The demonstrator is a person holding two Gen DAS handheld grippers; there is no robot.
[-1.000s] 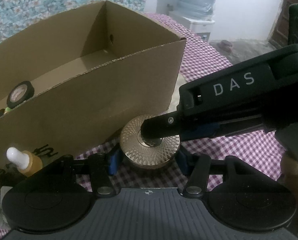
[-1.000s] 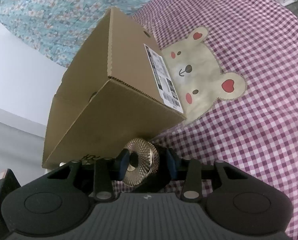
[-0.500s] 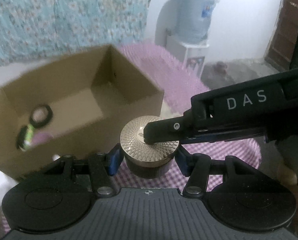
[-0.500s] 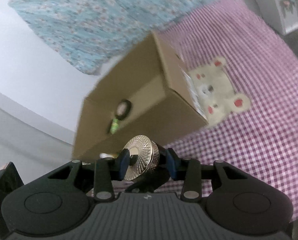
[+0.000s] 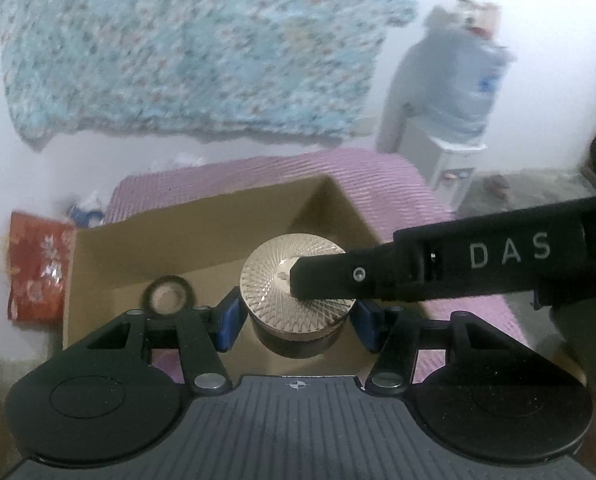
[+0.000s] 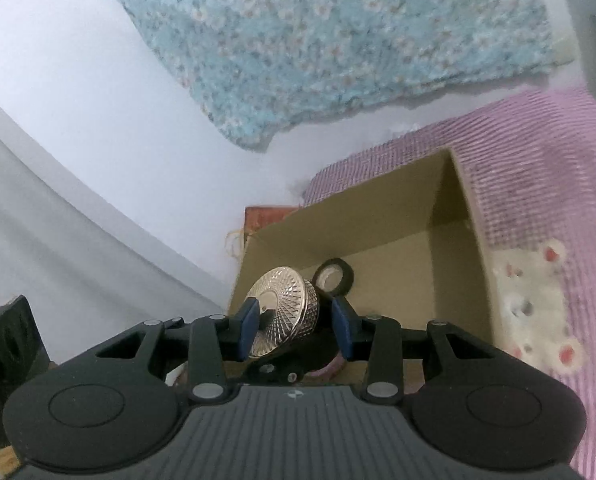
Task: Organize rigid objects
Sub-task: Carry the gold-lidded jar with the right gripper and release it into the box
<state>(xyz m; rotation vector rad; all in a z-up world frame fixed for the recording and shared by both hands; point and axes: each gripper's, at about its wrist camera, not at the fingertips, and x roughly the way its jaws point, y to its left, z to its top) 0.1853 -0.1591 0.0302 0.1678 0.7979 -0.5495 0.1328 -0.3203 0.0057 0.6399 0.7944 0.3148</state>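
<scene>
Both grippers grip one thing: a round jar with a shiny gold patterned lid (image 5: 298,280), held in the air above the open cardboard box (image 5: 98,264)

Left gripper (image 5: 298,316): blue-padded fingers (image 5: 229,322) pinch the dark jar body from both sides, just under the lid. Jar upright in the left wrist view, lid face up

Right gripper (image 6: 294,320) comes in from the right side in the left wrist view, black body with "DAS" lettering. One of its fingers presses on the lid centre from above. In the right wrist view the jar (image 6: 286,308) looks tilted, lid face toward the left blue pad (image 6: 247,326), the other pad against the jar's far side. So right fingers pinching the jar top to bottom, left fingers pinching it side to side

Box (image 6: 450,264) sits on pink checked cloth (image 6: 538,152) with a bear patch (image 6: 538,320) beside the box's right wall. Inside the box: a black tape roll (image 5: 168,294) lying flat on the floor, near the left end, also seen in the right wrist view (image 6: 334,278) just past the jar. A pinkish thing shows under the jar in the right wrist view, cannot tell what

Background blurred: blue floral cloth (image 5: 198,52) hanging on the white wall, water dispenser with bottle (image 5: 454,92) at right, red patterned bag (image 5: 38,268) left of the box
</scene>
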